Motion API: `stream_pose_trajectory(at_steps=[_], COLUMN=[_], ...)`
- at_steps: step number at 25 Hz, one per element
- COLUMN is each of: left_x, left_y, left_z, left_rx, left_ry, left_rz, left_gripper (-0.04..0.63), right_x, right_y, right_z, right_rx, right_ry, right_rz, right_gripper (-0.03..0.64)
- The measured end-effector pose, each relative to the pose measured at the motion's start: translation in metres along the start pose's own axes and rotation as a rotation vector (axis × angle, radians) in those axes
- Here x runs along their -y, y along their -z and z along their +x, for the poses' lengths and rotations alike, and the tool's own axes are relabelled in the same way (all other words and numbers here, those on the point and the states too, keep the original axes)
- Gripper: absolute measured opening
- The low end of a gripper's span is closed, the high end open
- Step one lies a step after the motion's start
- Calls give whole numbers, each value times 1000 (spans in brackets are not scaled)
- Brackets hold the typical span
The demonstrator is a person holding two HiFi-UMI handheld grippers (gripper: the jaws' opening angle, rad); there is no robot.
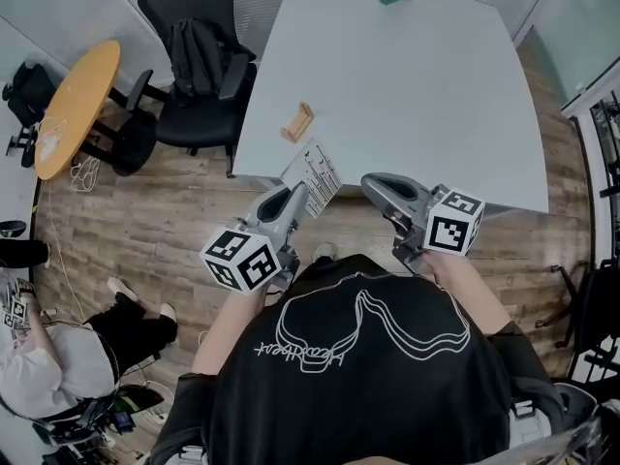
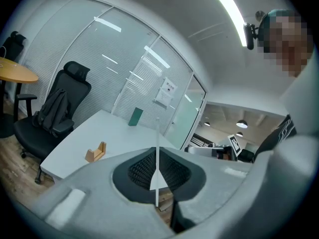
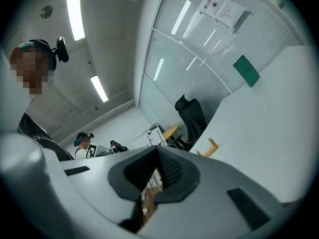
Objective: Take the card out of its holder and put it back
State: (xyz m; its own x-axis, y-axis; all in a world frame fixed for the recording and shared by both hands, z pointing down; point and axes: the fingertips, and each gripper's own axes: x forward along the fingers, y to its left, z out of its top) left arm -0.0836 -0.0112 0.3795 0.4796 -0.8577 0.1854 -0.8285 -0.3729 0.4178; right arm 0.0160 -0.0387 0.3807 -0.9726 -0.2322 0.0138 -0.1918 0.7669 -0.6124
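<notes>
a: start with the head view. where's the card?

b: it's out of its holder. your left gripper [image 1: 300, 194] has its jaws closed on the card's lower end. the card [image 1: 315, 170] sticks up from them with its printed face showing, right at the near edge of the white table [image 1: 407, 95]. the wooden holder [image 1: 297, 122] sits on the table a little further in. its slot is empty and it is apart from the card.

a: and my right hand?

b: your right gripper [image 1: 376, 186] hangs beside the left one, near the same table edge, and it carries nothing.

a: what about the left gripper view?

b: there you see the card [image 2: 157, 180] edge-on, a thin white line pinched between the two ribbed pads, which are almost together. past it the holder [image 2: 95, 153] stands on the table with nothing in it. a green block [image 2: 135, 117] stands upright at the table's far side. a black office chair [image 2: 55, 113] is drawn up on the left.

a: and the right gripper view?

b: the jaws of your right gripper [image 3: 158, 156] meet at the tips with nothing between them. a bit of the printed card shows through the gap under the pads. the empty holder [image 3: 209, 147] sits at the table's edge, and the green block [image 3: 246, 70] is far beyond it.
</notes>
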Motion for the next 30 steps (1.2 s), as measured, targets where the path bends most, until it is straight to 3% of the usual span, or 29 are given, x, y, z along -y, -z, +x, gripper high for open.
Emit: stream_pose_trajectory(at_steps=[13, 30], left_x=[18, 5], left_y=[-7, -19], left_z=[2, 35], left_rx=[10, -12], left_ry=[-2, 47], left_rz=[37, 72], left_gripper=[25, 25], right_x=[-9, 17], right_y=[-6, -6], right_z=[-11, -19], right_rx=[9, 52], right_ry=[-10, 84], right_rz=[-18, 11], right_gripper=[9, 9])
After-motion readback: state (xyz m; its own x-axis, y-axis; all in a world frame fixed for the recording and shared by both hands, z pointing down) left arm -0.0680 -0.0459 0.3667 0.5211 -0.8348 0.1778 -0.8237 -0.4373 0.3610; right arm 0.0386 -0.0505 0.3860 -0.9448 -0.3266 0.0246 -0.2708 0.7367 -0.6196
